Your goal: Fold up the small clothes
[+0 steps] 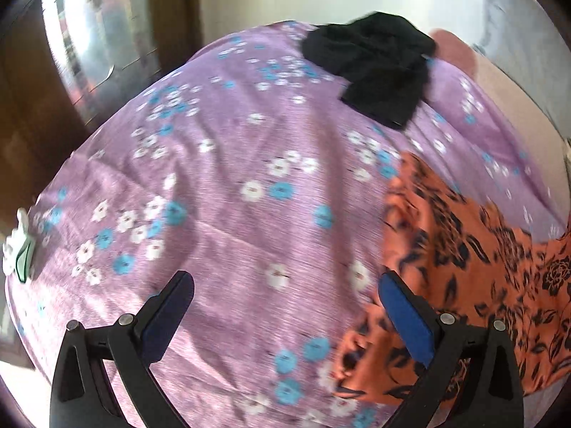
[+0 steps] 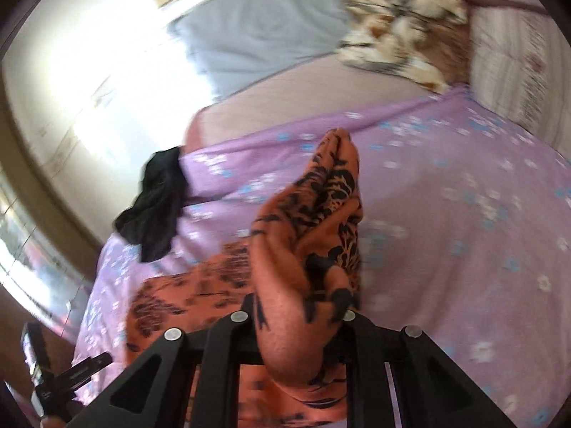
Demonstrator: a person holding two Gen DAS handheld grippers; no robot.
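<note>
An orange garment with black flower print (image 1: 474, 267) lies on the purple flowered sheet (image 1: 232, 164) at the right of the left wrist view. My left gripper (image 1: 285, 306) is open and empty above the sheet, its right finger (image 1: 410, 321) over the garment's left edge. My right gripper (image 2: 298, 306) is shut on a bunched fold of the orange garment (image 2: 314, 221), which rises between its fingers and hides the fingertips. A black garment (image 1: 374, 67) lies crumpled at the sheet's far edge; it also shows in the right wrist view (image 2: 157, 203).
A grey cloth (image 2: 264, 35) and a crumpled patterned cloth (image 2: 403, 25) lie on the bed beyond the sheet. A striped pillow (image 2: 517, 67) is at the far right. A white and green object (image 1: 18, 249) sits at the sheet's left edge. The left gripper's handle (image 2: 53, 381) shows at lower left.
</note>
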